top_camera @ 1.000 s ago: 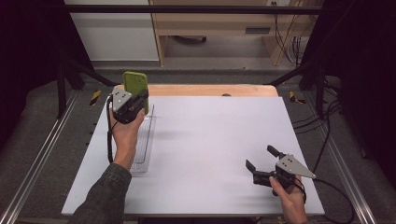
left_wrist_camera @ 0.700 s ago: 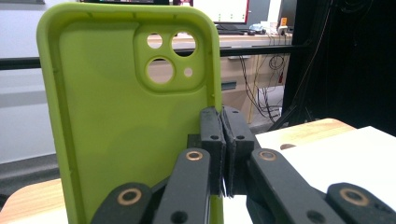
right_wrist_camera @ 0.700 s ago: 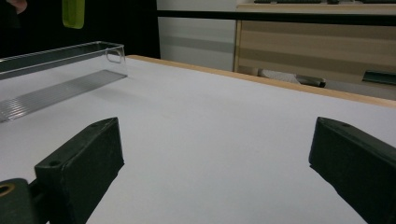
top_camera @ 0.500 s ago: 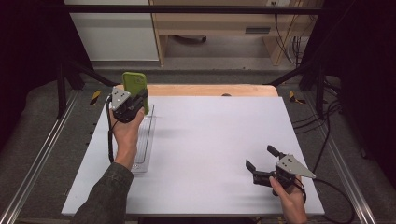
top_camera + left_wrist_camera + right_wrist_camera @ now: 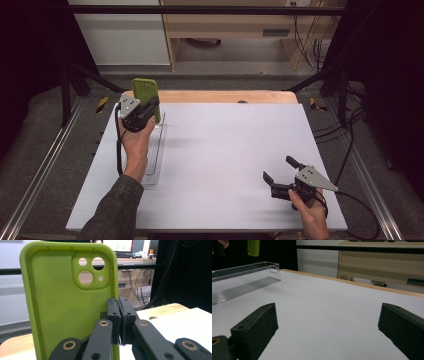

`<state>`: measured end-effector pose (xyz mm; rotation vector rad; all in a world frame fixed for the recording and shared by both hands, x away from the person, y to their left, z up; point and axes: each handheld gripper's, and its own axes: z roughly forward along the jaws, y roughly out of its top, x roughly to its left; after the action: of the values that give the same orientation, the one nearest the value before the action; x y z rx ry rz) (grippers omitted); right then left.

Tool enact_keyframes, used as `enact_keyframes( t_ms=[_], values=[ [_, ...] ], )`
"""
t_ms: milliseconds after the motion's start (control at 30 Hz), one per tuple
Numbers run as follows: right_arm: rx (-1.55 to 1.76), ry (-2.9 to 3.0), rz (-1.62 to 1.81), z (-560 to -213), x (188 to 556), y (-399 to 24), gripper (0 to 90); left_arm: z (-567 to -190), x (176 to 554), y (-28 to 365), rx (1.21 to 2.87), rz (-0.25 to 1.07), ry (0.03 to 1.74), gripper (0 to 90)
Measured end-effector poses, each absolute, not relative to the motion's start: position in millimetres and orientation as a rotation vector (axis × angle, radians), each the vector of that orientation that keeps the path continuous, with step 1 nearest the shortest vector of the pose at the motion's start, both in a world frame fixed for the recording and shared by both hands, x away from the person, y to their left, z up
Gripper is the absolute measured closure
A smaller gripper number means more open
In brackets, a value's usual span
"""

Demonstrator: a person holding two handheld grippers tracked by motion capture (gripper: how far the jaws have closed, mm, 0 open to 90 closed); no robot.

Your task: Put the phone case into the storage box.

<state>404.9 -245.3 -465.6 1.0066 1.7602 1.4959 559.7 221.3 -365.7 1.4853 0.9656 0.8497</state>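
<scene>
The left claw [image 5: 150, 107] grips the edge of an upright green phone case [image 5: 145, 95] above the clear tray [image 5: 156, 160] at ten o'clock on the counter [image 5: 225, 150], while the right claw [image 5: 280, 172] rests released at four o'clock.

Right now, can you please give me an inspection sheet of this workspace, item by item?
Surface: white table with a wooden strip along the far edge, bare in the middle.
Job's things: green phone case, empty, held upright above the table's far left; clear tray lies on the table below it, along the left side.
Clutter: nothing seen.
Grippers: left gripper shut on the case's side edge; right gripper open, low over the table's near right, holding nothing.
Cables: a black cable trails from the left gripper along the forearm; more cables hang off the table's right side.
Surroundings: metal rails at both sides, wooden furniture behind, dark curtains left and right.
</scene>
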Motion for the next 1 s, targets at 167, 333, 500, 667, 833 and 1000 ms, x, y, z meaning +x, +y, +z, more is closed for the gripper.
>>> enact_keyframes(
  t_ms=[167,333,500,667,833,1000],
  values=[
    [1.005,1.76,1.497,-465,405,-246,2.7,-369,564,223,1.493,0.847,0.981,87.7],
    [1.005,1.763,1.496,-466,405,-246,2.7,-372,567,222,1.492,0.846,0.977,87.6],
    [1.003,1.768,1.491,-466,405,-246,3.0,-376,572,225,1.489,0.832,0.986,87.6],
    [1.004,1.765,1.494,-466,405,-246,2.8,-379,576,227,1.491,0.833,0.981,87.7],
    [1.005,1.763,1.496,-466,405,-246,2.7,-382,580,226,1.502,0.83,0.973,87.6],
    [1.005,1.763,1.496,-466,405,-247,2.7,-386,583,227,1.509,0.835,0.981,87.6]
  ],
)
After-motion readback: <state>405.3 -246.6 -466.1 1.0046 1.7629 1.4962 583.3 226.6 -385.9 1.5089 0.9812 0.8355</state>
